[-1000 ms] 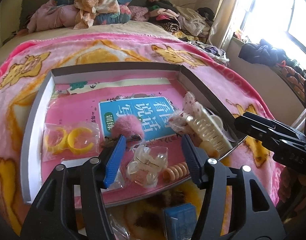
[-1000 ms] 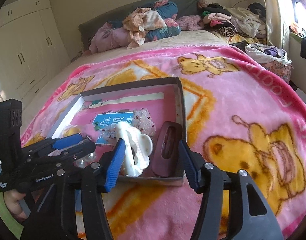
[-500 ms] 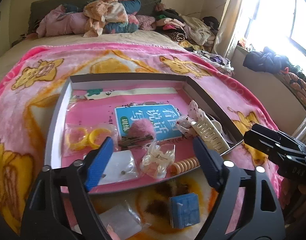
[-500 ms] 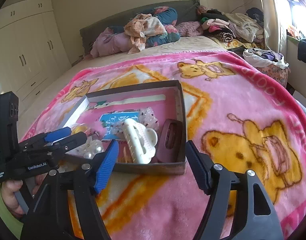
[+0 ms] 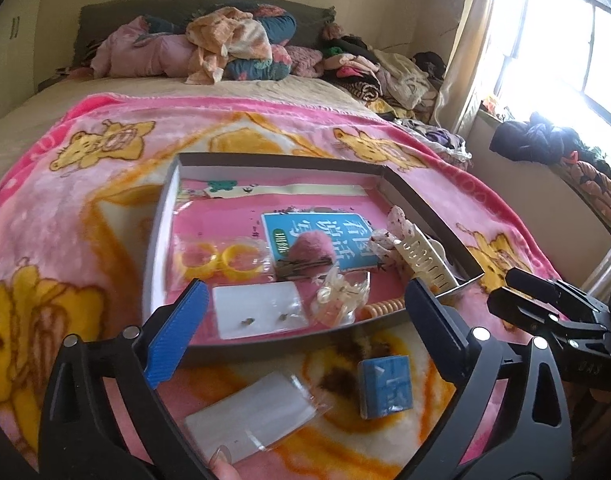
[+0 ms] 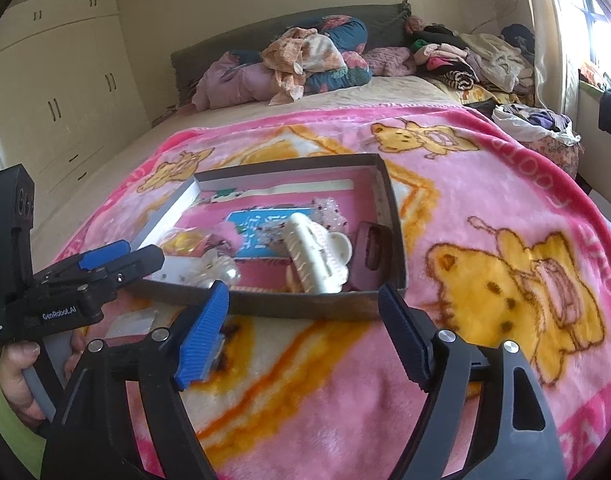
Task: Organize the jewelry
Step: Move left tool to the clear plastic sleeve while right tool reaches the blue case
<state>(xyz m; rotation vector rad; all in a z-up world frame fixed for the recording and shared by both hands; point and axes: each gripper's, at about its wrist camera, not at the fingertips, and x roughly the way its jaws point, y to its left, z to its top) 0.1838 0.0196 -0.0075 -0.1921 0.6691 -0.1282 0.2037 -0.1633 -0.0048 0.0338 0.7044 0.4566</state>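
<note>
A shallow grey box [image 5: 265,346] [image 6: 397,216] lies on the pink blanket and holds hair and jewelry pieces: yellow rings in a bag [image 5: 221,258], a pink pompom clip [image 5: 311,248], an earring card [image 5: 259,310], a cream claw clip [image 5: 425,264] [image 6: 317,256] and a mauve clip [image 6: 371,256]. Outside the box, near me, lie a clear bag [image 5: 253,414] and a small blue box [image 5: 385,386]. My left gripper [image 5: 305,328] [image 6: 117,260] is open and empty above the box's near edge. My right gripper [image 6: 303,334] [image 5: 545,304] is open and empty at the box's right corner.
A blue booklet [image 5: 317,236] lies on the box floor. Piled clothes and pillows [image 6: 305,64] sit at the bed's head. A window ledge with clothes [image 5: 545,144] is on the right. Wardrobe doors [image 6: 57,100] stand at the left.
Both grippers have drawn back from the box toward me. The left jaws have opened wider. The earring card, clear bag and blue box have come into view.
</note>
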